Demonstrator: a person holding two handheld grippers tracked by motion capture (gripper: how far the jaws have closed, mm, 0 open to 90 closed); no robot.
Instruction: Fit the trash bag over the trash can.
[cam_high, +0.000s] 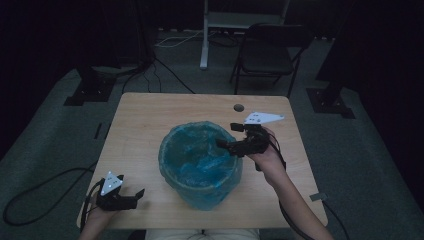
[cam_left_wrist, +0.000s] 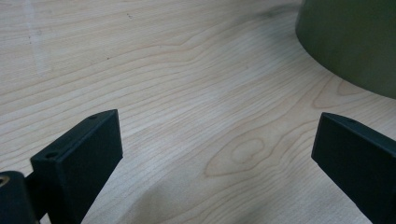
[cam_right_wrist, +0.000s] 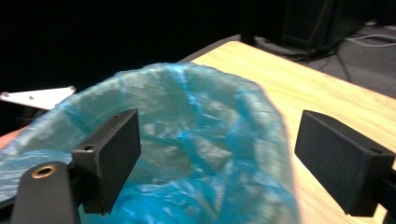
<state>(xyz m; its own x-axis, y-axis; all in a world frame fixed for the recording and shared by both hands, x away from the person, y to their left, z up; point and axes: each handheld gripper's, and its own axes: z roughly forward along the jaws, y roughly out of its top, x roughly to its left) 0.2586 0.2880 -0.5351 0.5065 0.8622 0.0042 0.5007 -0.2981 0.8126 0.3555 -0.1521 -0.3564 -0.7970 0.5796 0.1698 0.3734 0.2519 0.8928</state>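
Note:
A waste bin lined with a blue plastic bag (cam_high: 200, 162) stands in the middle of the wooden table (cam_high: 150, 120). My right gripper (cam_high: 226, 136) hovers at the bin's right rim, jaws wide open and pointing left over the opening. In the right gripper view the blue bag (cam_right_wrist: 196, 140) spreads between and below the open jaws (cam_right_wrist: 217, 154). My left gripper (cam_high: 140, 196) rests low at the table's front left corner, open, with bare wood between its jaws (cam_left_wrist: 217, 154). The bin's dark green wall (cam_left_wrist: 355, 42) shows at the upper right of the left gripper view.
A round grommet hole (cam_high: 239, 107) sits near the table's far edge. Behind the table stand a black folding chair (cam_high: 270, 52), a white desk leg (cam_high: 204, 40) and dark stands with cables on the grey carpet. Bare wood lies left of the bin.

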